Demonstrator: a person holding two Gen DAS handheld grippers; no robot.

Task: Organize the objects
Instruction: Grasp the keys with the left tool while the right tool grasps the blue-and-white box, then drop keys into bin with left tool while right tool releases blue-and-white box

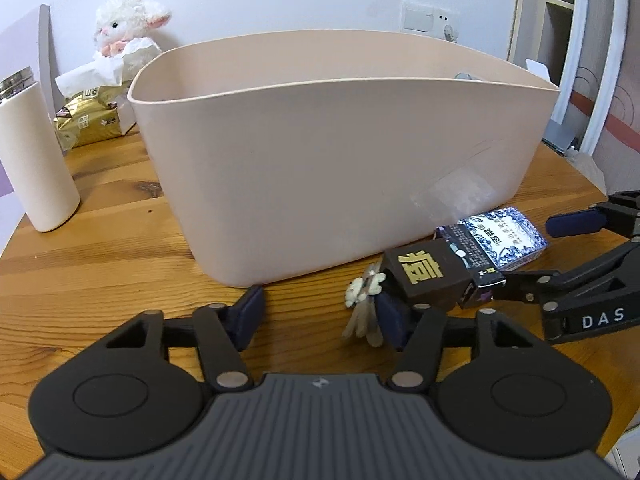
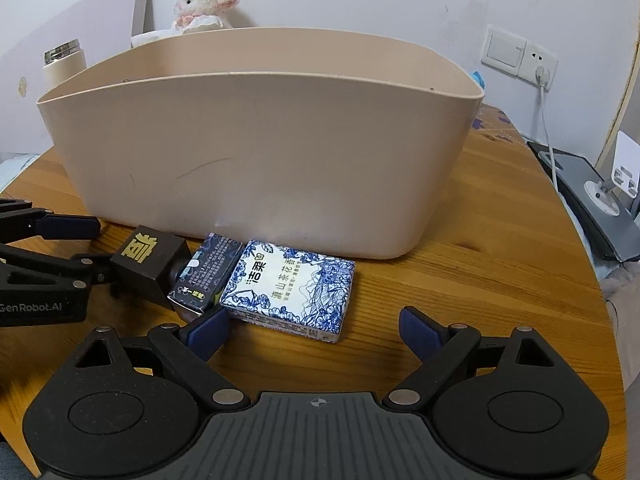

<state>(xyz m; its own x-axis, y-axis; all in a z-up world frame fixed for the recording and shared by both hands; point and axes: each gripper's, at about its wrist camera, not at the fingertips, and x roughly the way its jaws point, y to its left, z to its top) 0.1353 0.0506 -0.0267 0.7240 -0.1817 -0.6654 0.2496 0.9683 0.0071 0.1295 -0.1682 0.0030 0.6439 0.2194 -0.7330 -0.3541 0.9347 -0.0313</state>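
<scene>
Both my tools are spread open, gripping nothing: left tool [image 1: 320, 314], right tool [image 2: 314, 330]. The beige bin [image 2: 260, 152] walls off the surface [image 2: 480, 300] ahead. Against its base lie a blue-white tissue pack [image 2: 290, 290], long axis running left-right, a dark carton [image 2: 206, 272] and a brown cube [image 2: 150, 266]. A white flask [image 1: 34, 160] stands left.

The left gripper [image 1: 320, 312] sits low over the tabletop, its blue-padded fingers [image 1: 250, 314] spread wide with nothing between them. The right gripper [image 2: 314, 330] is likewise low and level, jaws wide apart and empty (its own blue pads [image 2: 420, 330] show clearly), and reaches in beside the left one from the right.
</scene>
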